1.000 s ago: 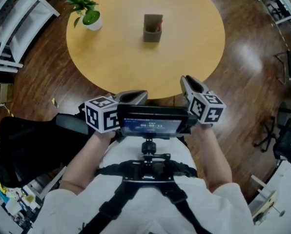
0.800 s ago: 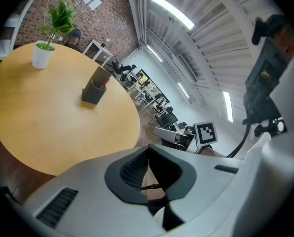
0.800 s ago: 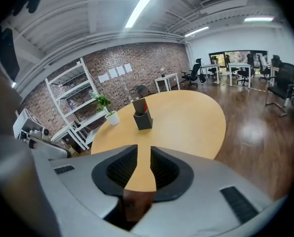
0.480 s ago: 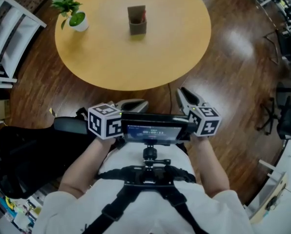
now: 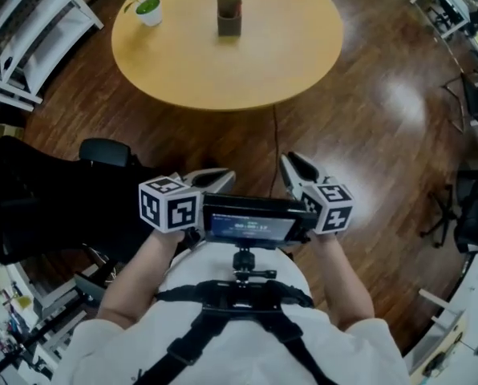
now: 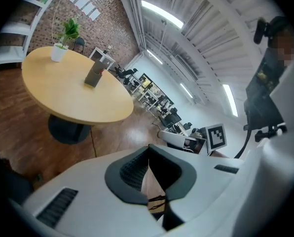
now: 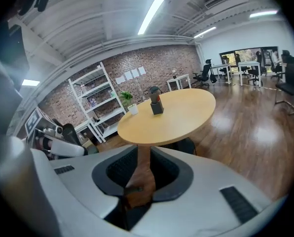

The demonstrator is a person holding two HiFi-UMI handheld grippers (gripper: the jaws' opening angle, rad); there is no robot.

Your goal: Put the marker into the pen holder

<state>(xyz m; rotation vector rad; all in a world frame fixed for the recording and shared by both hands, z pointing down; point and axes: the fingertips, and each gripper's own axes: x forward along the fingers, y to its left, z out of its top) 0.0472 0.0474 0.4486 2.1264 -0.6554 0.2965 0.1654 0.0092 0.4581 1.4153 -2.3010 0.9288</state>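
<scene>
I have the round table (image 5: 183,62) ahead of me, its far side cut off by the top of the head view. The pen holder (image 5: 229,16), a plain dark box with no label I can make out, stands upright around the middle of the table, well in from the near edge. A red marker (image 5: 237,8) already stands inside it, only its top showing above the rim. A small potted plant (image 5: 145,5) sits near the table's left edge, well apart from the holder.

Both grippers hang over the wooden floor (image 5: 367,135), short of the table's near edge. The left gripper (image 5: 209,180) has its fingers pressed together at the tips, with only a sliver of floor showing behind them and nothing pinched. The right gripper (image 5: 297,169) has its fingers spread. Through the gap I see only floor and the table's base, so it carries nothing.

Each gripper bears a cube printed with black-and-white square patterns, the left cube (image 5: 171,204) and the right cube (image 5: 334,208). Between them a small screen (image 5: 248,224) glows with pale lines of text, too small for me to read. In the right gripper view, white sheets (image 7: 129,75) hang on the brick wall (image 7: 157,60) beyond the table, and their print is also too small to read. A black chair (image 5: 38,199) stands on the floor to my left.
</scene>
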